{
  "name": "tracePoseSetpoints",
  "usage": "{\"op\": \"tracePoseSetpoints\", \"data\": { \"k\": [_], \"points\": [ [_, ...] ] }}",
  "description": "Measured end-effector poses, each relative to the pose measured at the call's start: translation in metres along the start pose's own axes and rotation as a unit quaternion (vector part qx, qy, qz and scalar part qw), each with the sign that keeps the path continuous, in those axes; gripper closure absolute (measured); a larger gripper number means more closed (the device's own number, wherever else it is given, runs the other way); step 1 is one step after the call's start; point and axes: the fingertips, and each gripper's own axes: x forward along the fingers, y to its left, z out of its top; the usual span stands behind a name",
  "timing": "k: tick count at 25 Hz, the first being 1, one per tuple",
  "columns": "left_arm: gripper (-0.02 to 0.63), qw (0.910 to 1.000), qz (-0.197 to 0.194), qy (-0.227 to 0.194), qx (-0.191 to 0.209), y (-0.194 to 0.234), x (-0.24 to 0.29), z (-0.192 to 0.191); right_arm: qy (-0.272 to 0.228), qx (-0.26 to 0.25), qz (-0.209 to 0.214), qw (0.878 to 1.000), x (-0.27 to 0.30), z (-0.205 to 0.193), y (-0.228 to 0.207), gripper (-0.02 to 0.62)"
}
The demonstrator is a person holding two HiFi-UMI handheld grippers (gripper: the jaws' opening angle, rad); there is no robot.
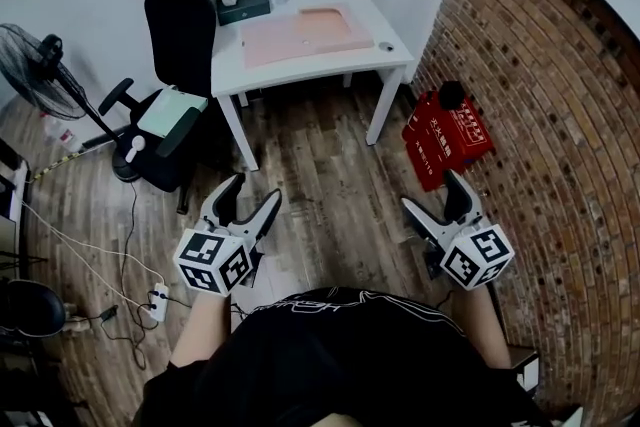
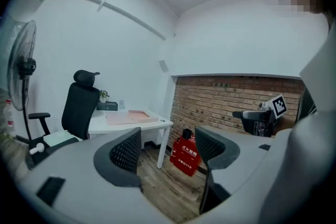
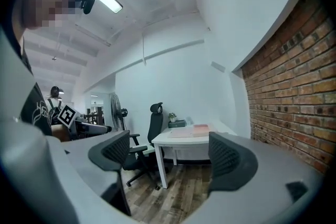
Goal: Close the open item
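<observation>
A white desk point(image 1: 228, 75) stands against the far wall, well away from both grippers. On it a flat pink item point(image 1: 325, 23) lies shut on a pink mat point(image 1: 275, 40); the same pink item point(image 2: 137, 114) shows in the left gripper view and, small, as the pink item point(image 3: 201, 128) in the right gripper view. My left gripper point(image 1: 252, 192) is held over the wooden floor, open and empty. My right gripper point(image 1: 432, 192) is level with it at the right, also open with nothing between its fingers. The left gripper point(image 2: 168, 147) and the right gripper point(image 3: 170, 152) both point toward the desk.
A black office chair point(image 1: 180, 35) stands left of the desk and a floor fan point(image 1: 45, 65) further left. A red box point(image 1: 445, 135) sits by the brick wall point(image 1: 560, 115). A power strip with cables point(image 1: 155, 300) lies on the floor at the left.
</observation>
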Motion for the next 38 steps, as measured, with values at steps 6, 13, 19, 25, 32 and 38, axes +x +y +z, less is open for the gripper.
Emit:
{"op": "tracePoseSetpoints", "data": {
  "k": [6,13,19,25,32,38],
  "points": [
    [0.281,0.9999,-0.004,0.015,0.000,0.023,0.047,-0.005,0.009,0.014,-0.012,1.000,0.029,-0.014,-0.034,0.133],
    [0.281,0.9994,0.010,0.031,-0.016,0.061,0.146,-0.004,0.012,0.037,0.026,0.999,0.117,-0.024,-0.107,0.132],
    [0.281,0.9987,0.021,0.031,-0.035,0.093,0.256,0.024,0.037,0.068,0.068,0.995,0.222,-0.013,-0.190,0.143],
    [0.282,0.9968,0.057,0.035,-0.044,0.120,0.350,0.048,0.049,0.065,0.093,0.992,0.300,0.005,-0.261,0.150],
    [0.282,0.9925,0.103,0.047,-0.046,0.169,0.388,0.055,0.070,0.041,0.093,0.992,0.392,0.012,-0.306,0.170],
    [0.282,0.9880,0.119,0.059,-0.079,0.221,0.414,0.049,0.107,0.017,0.068,0.992,0.466,-0.003,-0.334,0.176]
  ]
}}
